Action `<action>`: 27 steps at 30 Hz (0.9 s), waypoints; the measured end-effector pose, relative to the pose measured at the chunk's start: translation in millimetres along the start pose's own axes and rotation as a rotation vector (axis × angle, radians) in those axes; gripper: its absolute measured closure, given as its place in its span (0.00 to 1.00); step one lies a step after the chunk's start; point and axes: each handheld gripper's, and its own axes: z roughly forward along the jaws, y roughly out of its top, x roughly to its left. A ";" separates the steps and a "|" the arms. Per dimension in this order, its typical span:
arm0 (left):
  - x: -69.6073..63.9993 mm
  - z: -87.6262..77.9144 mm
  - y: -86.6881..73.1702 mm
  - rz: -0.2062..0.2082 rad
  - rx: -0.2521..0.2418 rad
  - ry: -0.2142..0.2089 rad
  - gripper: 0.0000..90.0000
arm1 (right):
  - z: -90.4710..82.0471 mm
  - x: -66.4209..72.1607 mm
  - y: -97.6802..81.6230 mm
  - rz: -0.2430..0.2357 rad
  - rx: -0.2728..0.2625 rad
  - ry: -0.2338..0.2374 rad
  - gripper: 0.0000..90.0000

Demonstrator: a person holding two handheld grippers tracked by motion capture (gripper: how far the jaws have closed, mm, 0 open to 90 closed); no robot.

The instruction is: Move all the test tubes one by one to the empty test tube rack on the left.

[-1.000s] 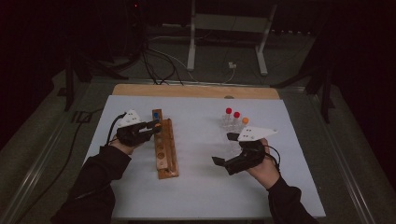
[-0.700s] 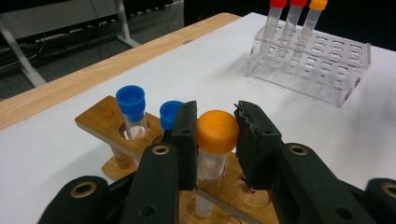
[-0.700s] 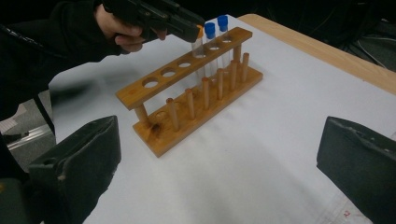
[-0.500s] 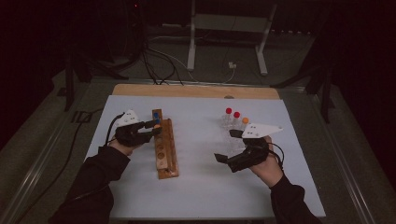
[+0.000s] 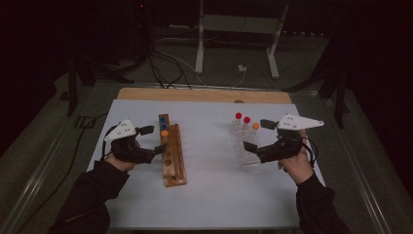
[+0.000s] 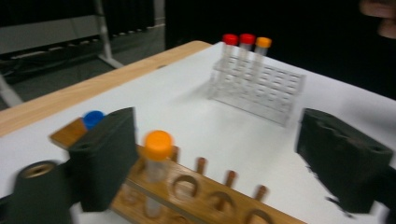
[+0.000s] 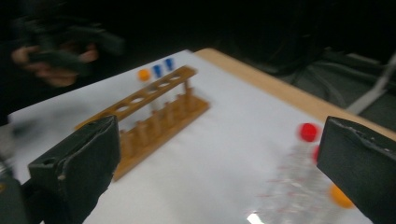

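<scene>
The orange-capped tube [image 6: 157,168] now stands in the wooden rack [image 5: 171,156] toward the desk's left edge, in line behind two blue-capped tubes [image 5: 162,122] at the rack's far end. The left gripper [image 5: 157,147] sits just beside that rack; its jaws have just been opening and stand wide, the tube upright between them but with daylight on both sides, so I'd judge the placing step done and the release just finished. Over toward the right edge, the right gripper [image 5: 249,146] hovers close to the clear plastic rack [image 5: 246,146], its jaws wide and holding nothing. That rack carries two red-capped tubes [image 5: 242,118] and another orange-capped one [image 5: 255,126]. The next move, as I read it, calls for the right hand to settle its jaws around one of those caps, straight down and square, since the tubes stand close together and a skewed approach could knock a neighbour or tip the light rack. The left hand needs to back away cleanly without clipping the tube it has let go. The desk [image 5: 214,195] is covered with a white sheet, a strip of bare wood showing along the far edge. Beyond it the room is dark, with cables [image 5: 165,68] trailing over the floor and a pale metal stand [image 5: 238,29] behind.
</scene>
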 end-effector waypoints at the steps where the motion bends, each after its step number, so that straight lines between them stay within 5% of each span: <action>1: -2.5 -2.3 -0.9 0.002 -0.001 -0.011 0.07 | -1.9 -4.4 -0.7 0.011 -0.001 -0.021 0.00; 6: -9.7 -13.3 -9.5 0.008 -0.019 -0.048 0.01 | -6.8 -24.1 -12.0 0.028 -0.015 -0.117 0.00; 12: -6.7 -19.7 -21.1 -0.001 -0.014 -0.045 0.01 | 2.2 -44.8 -37.4 0.073 0.042 -0.179 0.09; 27: -5.2 -18.9 -28.4 0.001 -0.004 -0.041 0.01 | 46.2 -80.9 -77.6 0.121 0.202 -0.229 0.60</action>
